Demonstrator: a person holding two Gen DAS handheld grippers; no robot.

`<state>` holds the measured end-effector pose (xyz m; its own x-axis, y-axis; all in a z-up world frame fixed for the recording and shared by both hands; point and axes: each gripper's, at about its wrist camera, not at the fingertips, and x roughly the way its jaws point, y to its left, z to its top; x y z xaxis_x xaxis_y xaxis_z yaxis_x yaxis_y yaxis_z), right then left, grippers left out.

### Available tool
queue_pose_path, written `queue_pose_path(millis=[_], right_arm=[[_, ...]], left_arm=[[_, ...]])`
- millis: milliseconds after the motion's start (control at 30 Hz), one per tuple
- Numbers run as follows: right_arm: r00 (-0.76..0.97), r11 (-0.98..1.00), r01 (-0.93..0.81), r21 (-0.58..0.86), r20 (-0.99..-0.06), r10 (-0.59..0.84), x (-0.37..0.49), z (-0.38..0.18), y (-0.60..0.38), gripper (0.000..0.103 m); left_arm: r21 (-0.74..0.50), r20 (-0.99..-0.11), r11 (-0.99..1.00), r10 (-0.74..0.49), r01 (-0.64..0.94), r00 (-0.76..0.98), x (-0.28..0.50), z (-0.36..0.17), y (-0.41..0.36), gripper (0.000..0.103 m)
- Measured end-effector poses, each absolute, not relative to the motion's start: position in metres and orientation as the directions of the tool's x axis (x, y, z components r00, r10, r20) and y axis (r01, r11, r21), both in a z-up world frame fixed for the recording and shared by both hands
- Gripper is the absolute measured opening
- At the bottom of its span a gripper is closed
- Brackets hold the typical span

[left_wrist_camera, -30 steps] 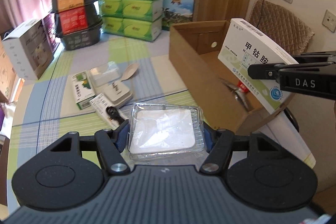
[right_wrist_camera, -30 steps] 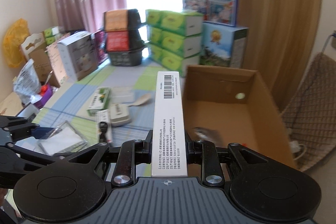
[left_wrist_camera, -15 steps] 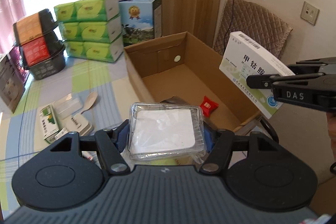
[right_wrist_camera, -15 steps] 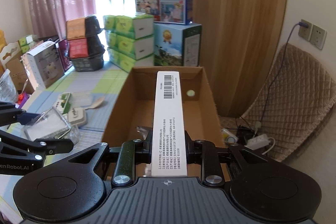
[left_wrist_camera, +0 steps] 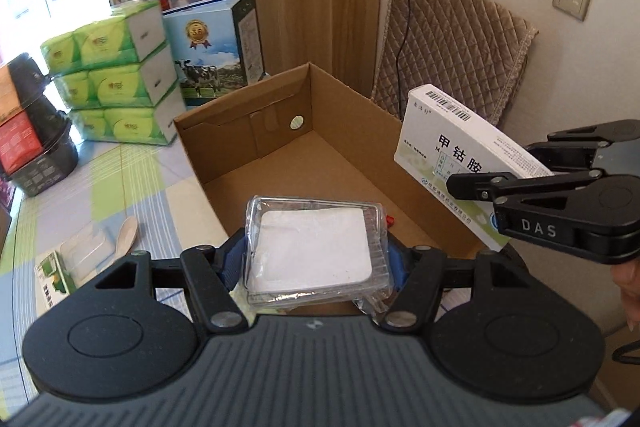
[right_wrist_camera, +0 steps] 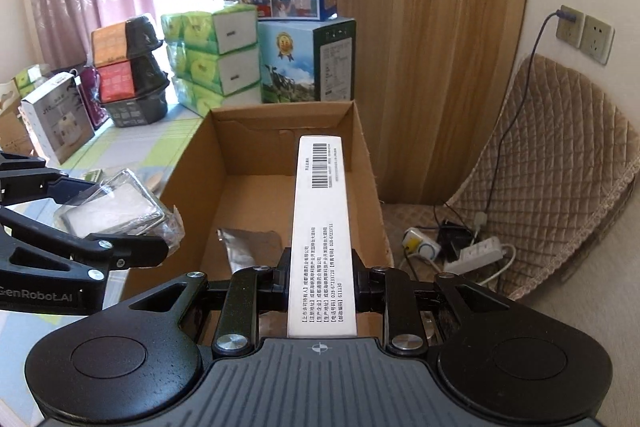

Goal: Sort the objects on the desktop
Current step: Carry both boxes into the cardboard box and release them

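Note:
My left gripper (left_wrist_camera: 316, 261) is shut on a clear plastic case (left_wrist_camera: 314, 251) with a white pad inside, held over the near left corner of an open cardboard box (left_wrist_camera: 256, 131). My right gripper (right_wrist_camera: 322, 277) is shut on a white medicine box (right_wrist_camera: 323, 239), held on edge above the cardboard box (right_wrist_camera: 360, 155). In the left wrist view the medicine box (left_wrist_camera: 460, 155) and right gripper (left_wrist_camera: 516, 183) hang over the box's right wall. In the right wrist view the plastic case (right_wrist_camera: 116, 207) and left gripper (right_wrist_camera: 92, 251) sit at the left. A silver foil packet (right_wrist_camera: 252, 245) lies in the box.
On the striped tablecloth (left_wrist_camera: 120, 179) left of the box lie a wooden spoon (left_wrist_camera: 128, 233), a clear small box (left_wrist_camera: 86, 255) and a green-white carton (left_wrist_camera: 54, 279). Green tissue packs (left_wrist_camera: 116, 79) and milk cartons (left_wrist_camera: 216, 47) stand behind. A quilted chair (right_wrist_camera: 560, 163) and power strip (right_wrist_camera: 476, 253) are at the right.
Both grippers have swung right from over the tablecloth to above the cardboard box, each still gripping its item. The box now fills the middle of both views.

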<state>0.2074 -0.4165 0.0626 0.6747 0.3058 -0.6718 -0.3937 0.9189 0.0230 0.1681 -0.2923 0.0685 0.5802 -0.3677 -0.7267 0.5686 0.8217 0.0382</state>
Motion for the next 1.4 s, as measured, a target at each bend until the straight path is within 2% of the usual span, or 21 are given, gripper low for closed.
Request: queue_pose_path(millis=[300, 867, 900, 933, 1000, 1400], right_arm=[[0.666, 0.922, -0.386, 0.021, -0.686, 0.294, 0.225, 0.05, -0.417, 0.022], [0.681, 0.911, -0.411, 0.013, -0.66, 0.317, 0.231, 0.053, -0.394, 0.023], [0.683, 0.913, -0.408, 0.01, -0.66, 0.313, 0.232, 0.052, -0.392, 0.025], [0.684, 0.915, -0.402, 0.013, -0.66, 0.31, 0.232, 0.051, -0.391, 0.038], [0.684, 0.913, -0.407, 0.028, -0.653, 0.325, 0.231, 0.051, -0.391, 0.051], [0.674, 0.891, -0.452, 0.032, -0.643, 0.365, 0.199, 0.067, -0.379, 0.053]], left_arm=[[0.066, -0.729, 0.787, -0.382, 0.613, 0.568, 0.183, 0.049, -0.307, 0.066], [0.062, -0.731, 0.824, -0.346, 0.563, 0.588, 0.182, 0.05, -0.261, 0.066], [0.06, -0.732, 0.827, -0.344, 0.558, 0.588, 0.182, 0.05, -0.258, 0.066], [0.057, -0.733, 0.831, -0.342, 0.553, 0.588, 0.181, 0.049, -0.256, 0.066], [0.044, -0.735, 0.838, -0.342, 0.544, 0.586, 0.181, 0.048, -0.249, 0.066], [0.022, -0.748, 0.885, -0.295, 0.466, 0.595, 0.158, 0.05, -0.201, 0.068]])
